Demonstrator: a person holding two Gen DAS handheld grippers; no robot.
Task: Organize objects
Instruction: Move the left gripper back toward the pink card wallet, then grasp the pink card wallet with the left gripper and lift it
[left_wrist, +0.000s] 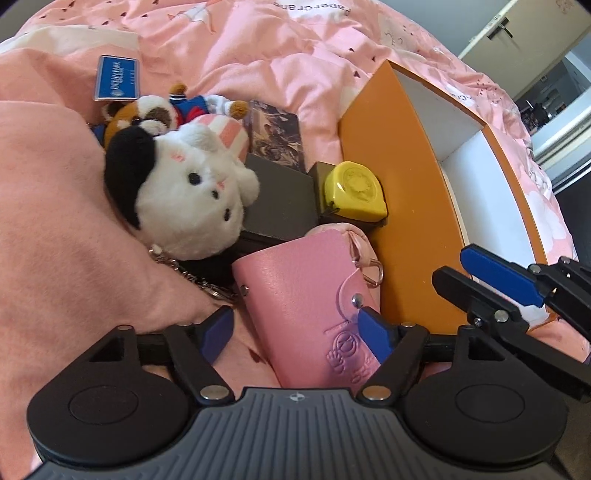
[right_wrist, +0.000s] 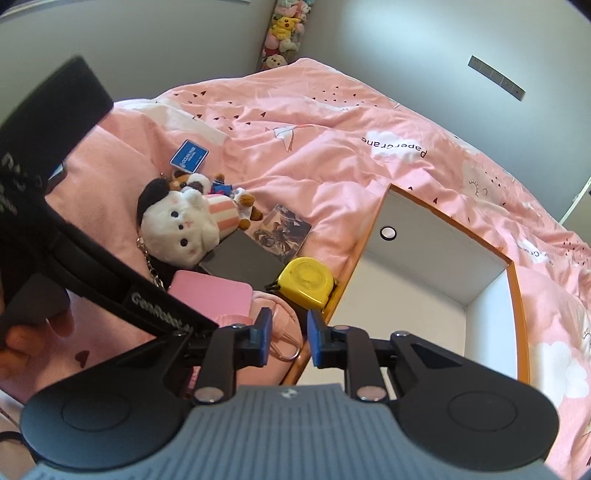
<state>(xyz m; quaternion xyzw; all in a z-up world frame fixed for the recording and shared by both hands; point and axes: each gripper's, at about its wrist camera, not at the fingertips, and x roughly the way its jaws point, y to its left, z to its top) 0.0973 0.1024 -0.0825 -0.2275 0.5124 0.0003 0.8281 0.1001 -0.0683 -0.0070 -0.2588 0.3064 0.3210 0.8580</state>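
- The left gripper is standing spread wide over the pink key case, its blue pads lying on either side of the case without pressing on it.
- The pink key case is lying on the pink bedspread, just beside the outer orange wall of the orange box, with a metal ring showing at its far end.
- The right gripper is hovering above the near corner of the orange box, its blue fingers drawn close together with a narrow gap; nothing is sitting between them.
- The orange box is lying open on the bedspread, its white inside showing bare in both views.
- A yellow tape measure is resting against the outer wall of the box, on top of a small dark box.
- A white plush cat with a black patch is lying on a grey flat box, a keychain trailing from it toward the key case.
- Behind the cat, a brown and white plush in blue clothing is lying beside a dark printed card box.
- A blue card is lying farther off on the bedspread, toward its far left part.
- In the right wrist view a person's hand is gripping the handle of the left gripper at the left edge.
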